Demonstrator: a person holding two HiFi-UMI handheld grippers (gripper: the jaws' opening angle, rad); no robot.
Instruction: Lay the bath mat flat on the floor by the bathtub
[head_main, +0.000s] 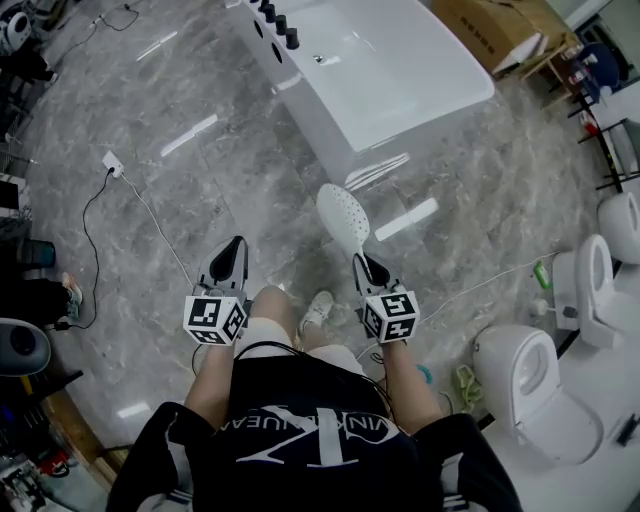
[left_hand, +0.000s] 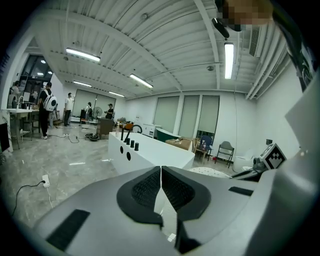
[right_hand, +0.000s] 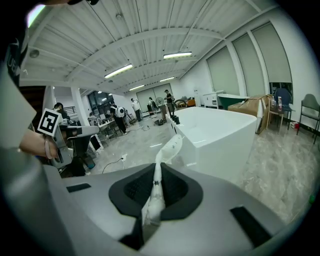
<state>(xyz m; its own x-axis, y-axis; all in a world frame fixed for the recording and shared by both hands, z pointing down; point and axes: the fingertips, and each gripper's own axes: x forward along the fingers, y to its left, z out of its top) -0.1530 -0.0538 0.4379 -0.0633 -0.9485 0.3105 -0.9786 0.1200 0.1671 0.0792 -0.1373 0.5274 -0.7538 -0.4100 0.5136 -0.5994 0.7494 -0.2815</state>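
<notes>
The white perforated bath mat (head_main: 343, 215) sticks out forward and up from my right gripper (head_main: 368, 265), which is shut on its near end. In the right gripper view the mat (right_hand: 167, 150) runs edge-on between the pads of that gripper (right_hand: 156, 182), towards the white bathtub (right_hand: 220, 135). The bathtub (head_main: 370, 70) stands on the grey marble floor ahead of me. My left gripper (head_main: 232, 250) is held beside the right one, apart from the mat. The left gripper view shows this gripper (left_hand: 160, 182) with its jaws together and nothing between them, and the mat (left_hand: 210, 171) off to its right.
Two white toilets (head_main: 540, 390) (head_main: 600, 270) stand at the right. A cardboard box (head_main: 500, 30) lies beyond the tub. A power strip with its cable (head_main: 113, 163) crosses the floor at the left. My shoe (head_main: 318, 308) is below the grippers. People stand far off (left_hand: 47, 107).
</notes>
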